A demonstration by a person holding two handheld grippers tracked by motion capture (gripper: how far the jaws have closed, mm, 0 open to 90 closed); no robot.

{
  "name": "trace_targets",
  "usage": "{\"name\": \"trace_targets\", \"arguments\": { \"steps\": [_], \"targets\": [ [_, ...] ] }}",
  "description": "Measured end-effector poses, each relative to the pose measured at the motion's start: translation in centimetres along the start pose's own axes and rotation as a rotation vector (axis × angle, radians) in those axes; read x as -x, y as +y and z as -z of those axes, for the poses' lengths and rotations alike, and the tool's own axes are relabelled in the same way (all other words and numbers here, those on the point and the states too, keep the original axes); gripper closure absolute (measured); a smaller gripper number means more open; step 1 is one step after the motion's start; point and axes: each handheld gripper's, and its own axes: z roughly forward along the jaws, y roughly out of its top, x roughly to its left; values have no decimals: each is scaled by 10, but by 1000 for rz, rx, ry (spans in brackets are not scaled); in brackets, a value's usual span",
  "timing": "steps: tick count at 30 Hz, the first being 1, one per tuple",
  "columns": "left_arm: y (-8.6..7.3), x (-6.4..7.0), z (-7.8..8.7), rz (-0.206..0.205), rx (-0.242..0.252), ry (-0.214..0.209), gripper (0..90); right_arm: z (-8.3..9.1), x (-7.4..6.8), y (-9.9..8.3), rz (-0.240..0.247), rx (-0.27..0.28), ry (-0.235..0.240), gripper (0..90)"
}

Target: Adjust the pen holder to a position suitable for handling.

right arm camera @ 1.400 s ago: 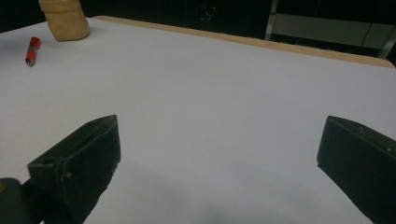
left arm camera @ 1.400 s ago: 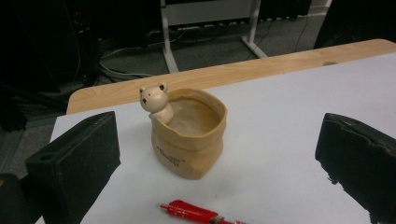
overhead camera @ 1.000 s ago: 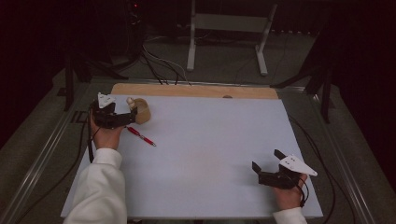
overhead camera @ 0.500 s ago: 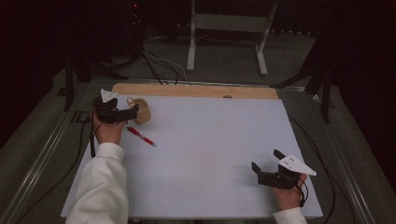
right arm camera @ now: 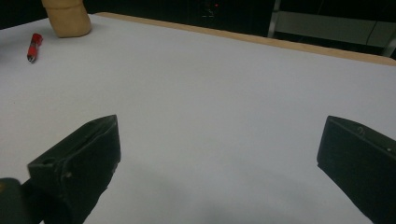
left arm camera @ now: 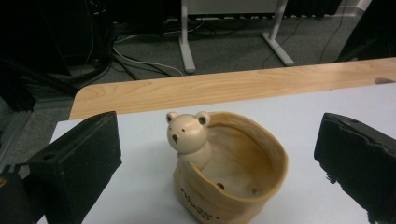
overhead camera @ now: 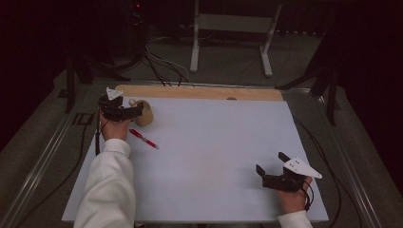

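Left gripper (overhead camera: 134, 112) now shifted a bit toward table's far edge vs 1 s ago, jaws spread wide either side of bear-shaped cup (left arm camera: 229, 172) at far-left corner, not yet touching. Probably lining up a grab. Red pen (overhead camera: 143, 138) just beside cup. Right gripper (overhead camera: 272, 167) released, idle, no change.

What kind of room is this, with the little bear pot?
Probably a lab or workshop for recording. A white table stands in a dark room, cables trail over the floor, and the person's hands hold the left gripper and right gripper.
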Motion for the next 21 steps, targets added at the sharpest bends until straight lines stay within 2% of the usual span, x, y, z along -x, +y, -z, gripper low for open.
{"name": "trace_targets", "arguments": {
  "steps": [5,7,10,11,12,13,14,15,16,17,18,19,21],
  "targets": [
    [-1,-2,-6,15,-7,9,12,-1,0,0,-8,5,1,0],
    [-4,-3,-11,39,-27,16,42,-2,1,1,-11,5,5,0],
    [-6,-2,-17,45,-60,32,71,-3,1,1,-11,7,8,0],
    [-6,-2,-17,45,-60,32,103,-3,1,1,-11,7,8,0],
    [-6,1,-20,45,-81,78,175,-3,0,1,-9,6,9,0],
    [-6,3,-21,47,-91,108,175,-3,0,1,-9,6,9,0],
    [-7,3,-24,51,-104,96,187,-3,1,1,-10,6,11,0],
    [-8,4,-26,59,-116,103,249,-4,1,1,-11,5,10,0],
    [-9,3,-28,67,-126,97,249,-4,1,1,-11,5,10,0],
    [-9,3,-28,67,-126,97,294,-4,1,1,-11,5,10,0],
    [-12,2,-33,97,-154,98,294,-4,1,1,-11,4,10,0],
    [-13,2,-35,112,-167,93,423,-3,2,1,-14,4,8,0],
    [-15,2,-38,133,-174,83,501,-3,3,1,-18,4,4,0]
  ]
}}
